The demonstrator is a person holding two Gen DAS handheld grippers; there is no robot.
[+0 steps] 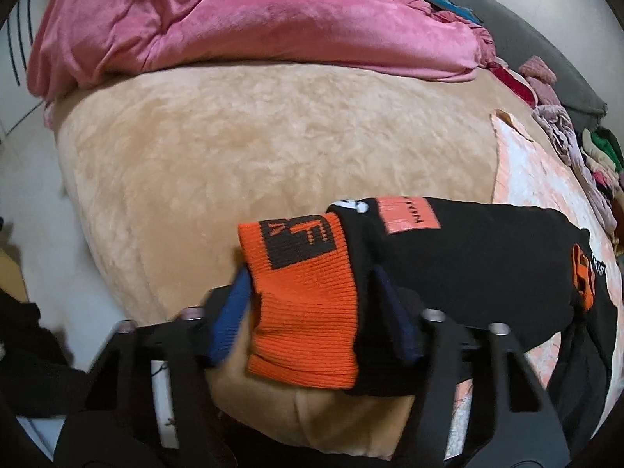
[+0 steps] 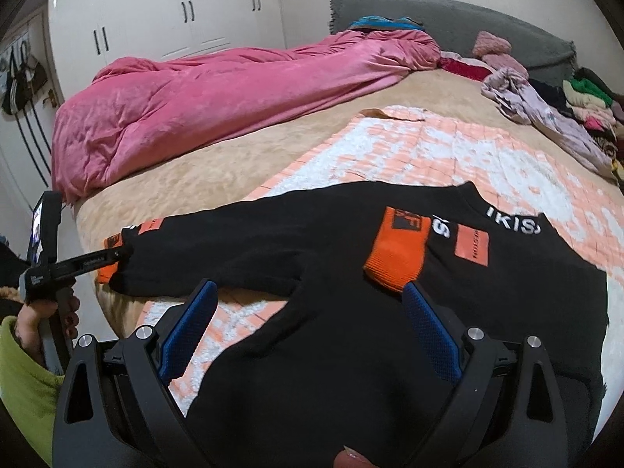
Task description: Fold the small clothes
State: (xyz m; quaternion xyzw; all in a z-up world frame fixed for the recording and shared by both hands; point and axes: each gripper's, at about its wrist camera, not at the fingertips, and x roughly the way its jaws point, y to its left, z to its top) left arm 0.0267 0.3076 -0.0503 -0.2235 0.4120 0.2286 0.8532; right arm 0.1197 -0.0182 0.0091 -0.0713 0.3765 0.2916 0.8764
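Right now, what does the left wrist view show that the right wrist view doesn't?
Only the left wrist view shows the left gripper up close, its fingers around an orange cuff. Only the right wrist view shows the open right gripper above the black sweatshirt, the other sleeve folded across the chest, and the white wardrobe. Both show the pink blanket.

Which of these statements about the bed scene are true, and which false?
1. The sweater is black. True.
2. The right gripper is shut. False: its jaws are open with nothing between them.
3. An orange cuff sits between the fingers of the left gripper. True.
4. The duvet is blue. False: it is pink.
5. The wardrobe doors stand open. False: they are closed.
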